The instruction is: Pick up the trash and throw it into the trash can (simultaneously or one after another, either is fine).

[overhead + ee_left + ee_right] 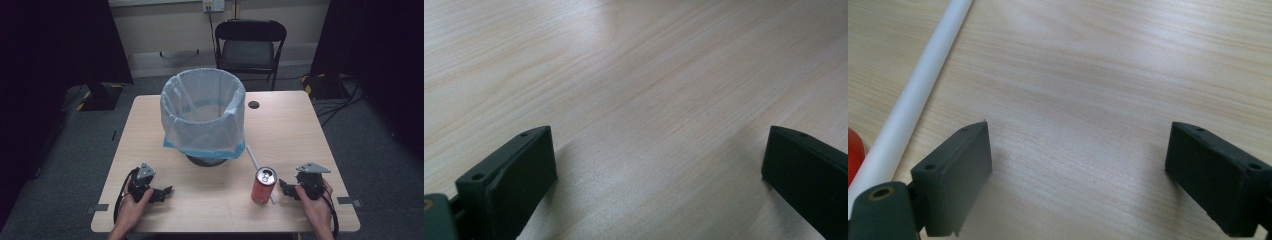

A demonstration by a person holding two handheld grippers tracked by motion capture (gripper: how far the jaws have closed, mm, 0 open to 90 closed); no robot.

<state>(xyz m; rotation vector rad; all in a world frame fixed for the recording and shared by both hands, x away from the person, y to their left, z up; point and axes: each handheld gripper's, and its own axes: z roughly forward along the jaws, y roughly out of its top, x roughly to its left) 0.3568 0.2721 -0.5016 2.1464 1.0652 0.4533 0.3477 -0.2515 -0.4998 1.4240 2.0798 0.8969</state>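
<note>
- Nearest, at the table's front edge: left gripper [167, 190] held in the left hand [131, 206], low over the wood, jaws spread wide, bare tabletop [639, 90] between them, nothing gripped.
- Same depth, on the other side: right gripper [281, 186] held in the right hand [316, 199], low over the table, jaws wide apart, nothing between them but wood grain.
- Seen along the right gripper's own jaws: white tube [913, 95] lying flat just beside the left-hand jaw in that view, outside the gap, not pinched; a sliver of red [854, 150] at the frame edge beyond the tube.
- Just beside the right gripper, toward the table's middle: red can [263, 185], upright, silver top with pull tab showing, apart from the jaws, standing against the near end of the white tube [254, 161].
- White tube running diagonally from behind the can up toward the bin's foot.
- Farther back, around the table's centre: waste bin [204, 116] lined with a translucent white bag, bag rim folded over the top and hanging down the outside, blue band near the hem, dark base underneath.
- Behind the bin, to its right: small dark round hole [254, 104] in the tabletop.
- Beyond the table: black folding chair [250, 47] by the wall, cables [335, 100] on the grey floor at right.
</note>
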